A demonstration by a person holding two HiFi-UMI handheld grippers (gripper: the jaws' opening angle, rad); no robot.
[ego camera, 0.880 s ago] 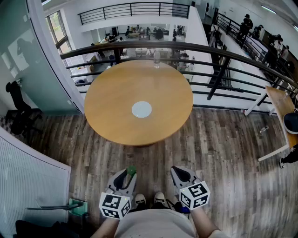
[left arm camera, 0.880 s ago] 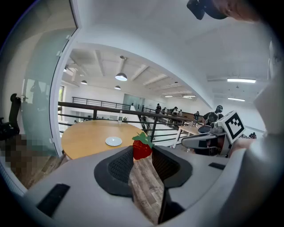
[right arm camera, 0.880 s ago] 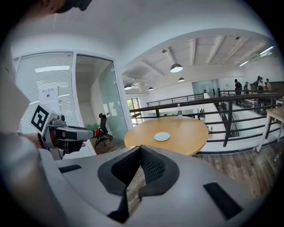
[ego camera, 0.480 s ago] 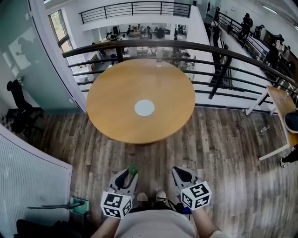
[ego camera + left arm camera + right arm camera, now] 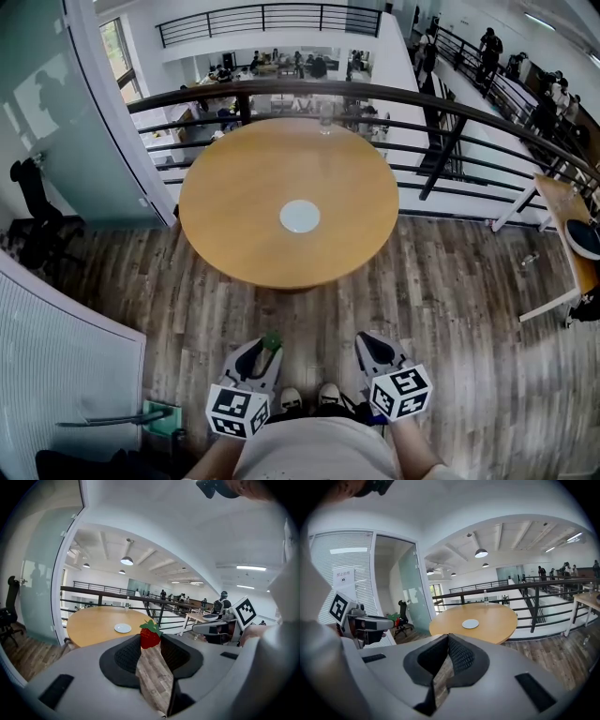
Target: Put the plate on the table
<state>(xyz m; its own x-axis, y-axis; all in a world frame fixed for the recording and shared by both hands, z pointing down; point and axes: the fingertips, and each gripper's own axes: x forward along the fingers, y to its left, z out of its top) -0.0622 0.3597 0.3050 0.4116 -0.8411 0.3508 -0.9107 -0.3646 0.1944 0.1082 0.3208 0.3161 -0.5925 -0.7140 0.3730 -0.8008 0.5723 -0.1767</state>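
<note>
Resting flat near the middle of the round wooden surface, the white plate is already where the task wants it. The placing therefore appears done, with nothing further outstanding. A clear bottle stands at the surface's far edge, by the railing. Both grippers hang well short of the surface, above the plank floor. The left gripper is closed on a red strawberry, pinched at its jaw tips. The right gripper has its jaws together with nothing between them. The head view shows only a green speck at the left gripper's tips; the left gripper view identifies the fruit. The right gripper view shows the bottle plainly, where the head view blurs it.
</note>
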